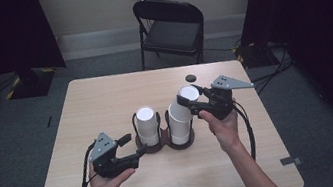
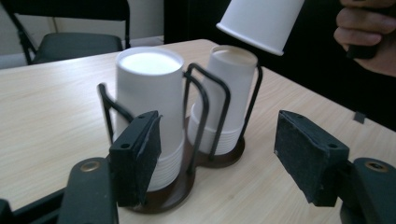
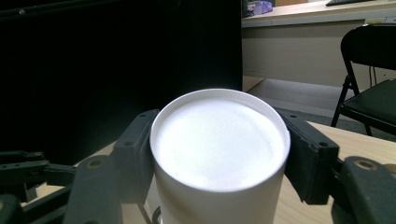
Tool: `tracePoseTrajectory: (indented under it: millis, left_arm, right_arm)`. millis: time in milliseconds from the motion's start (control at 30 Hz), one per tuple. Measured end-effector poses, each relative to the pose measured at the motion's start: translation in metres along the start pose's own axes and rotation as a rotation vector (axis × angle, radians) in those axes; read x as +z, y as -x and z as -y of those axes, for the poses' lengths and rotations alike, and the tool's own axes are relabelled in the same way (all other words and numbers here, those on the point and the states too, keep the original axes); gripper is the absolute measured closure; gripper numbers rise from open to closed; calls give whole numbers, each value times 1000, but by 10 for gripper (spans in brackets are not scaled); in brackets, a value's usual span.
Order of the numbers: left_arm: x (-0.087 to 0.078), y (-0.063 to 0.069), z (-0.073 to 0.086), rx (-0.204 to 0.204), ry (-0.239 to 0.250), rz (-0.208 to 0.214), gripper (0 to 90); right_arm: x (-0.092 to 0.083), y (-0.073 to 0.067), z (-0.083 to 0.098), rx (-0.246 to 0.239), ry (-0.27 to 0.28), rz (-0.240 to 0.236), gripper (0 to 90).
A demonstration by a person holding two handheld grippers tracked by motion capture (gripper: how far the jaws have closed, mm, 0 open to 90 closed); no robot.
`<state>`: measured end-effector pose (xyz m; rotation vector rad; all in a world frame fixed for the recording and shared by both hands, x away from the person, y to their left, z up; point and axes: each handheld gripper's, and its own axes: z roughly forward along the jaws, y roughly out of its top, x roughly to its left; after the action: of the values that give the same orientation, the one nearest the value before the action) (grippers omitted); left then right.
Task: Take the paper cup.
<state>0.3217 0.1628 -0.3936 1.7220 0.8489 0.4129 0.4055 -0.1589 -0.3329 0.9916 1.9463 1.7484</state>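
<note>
Right gripper view looks along the right gripper [image 3: 217, 158], whose two black padded jaws press on either side of an upturned white paper cup [image 3: 219, 154]; its flat base faces the camera, round and clean, with a thin raised rim. In the high view this cup [image 1: 188, 93] sits tilted above the right-hand stack [image 1: 180, 124], lifted off or nearly off its top. The left gripper view shows it well up and apart from the stack, its open mouth [image 2: 252, 33] slanted down.

The left gripper [image 1: 135, 146] stands with its jaws wide apart and nothing between them, just in front of the cup holder [image 1: 165, 144], a dark wire stand with two round bases. One pad [image 2: 140, 154] sits close against the left-hand stack [image 2: 152, 116], though I cannot tell whether it touches.

The step looks like taking one cup from the right stack. To do it well, the grip should stay light enough not to dent the thin wall, and the lift should go straight up along the stack so no second cup follows. The left gripper could steady the stand at its base.

Both stacks are plain white, nested with ribbed rims bunched at the bottom, on a pale wood table [image 1: 104, 98].
</note>
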Motion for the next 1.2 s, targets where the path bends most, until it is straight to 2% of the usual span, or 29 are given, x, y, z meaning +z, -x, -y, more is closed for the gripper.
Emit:
tracePoseTrajectory:
  millis: [67,200,367,633,933,1200]
  left_arm:
    - [4,3,-2,9,-1,6,331]
    - [10,7,-3,8,29,29,395]
    - [12,12,-1,29,31,54,436]
    - [11,18,4,40,53,82,460]
    - [15,27,7,88,53,86,501]
    - [16,29,10,116,61,68,531]
  right_arm:
    - [-2,-1,0,10,0,-7,344]
    - [-12,-6,1,36,23,-26,344]
    - [-21,-11,6,69,24,-45,345]
    - [-32,-15,24,185,38,-90,345]
    - [-37,-20,40,316,46,-184,345]
    - [-31,-33,47,373,27,-259,346]
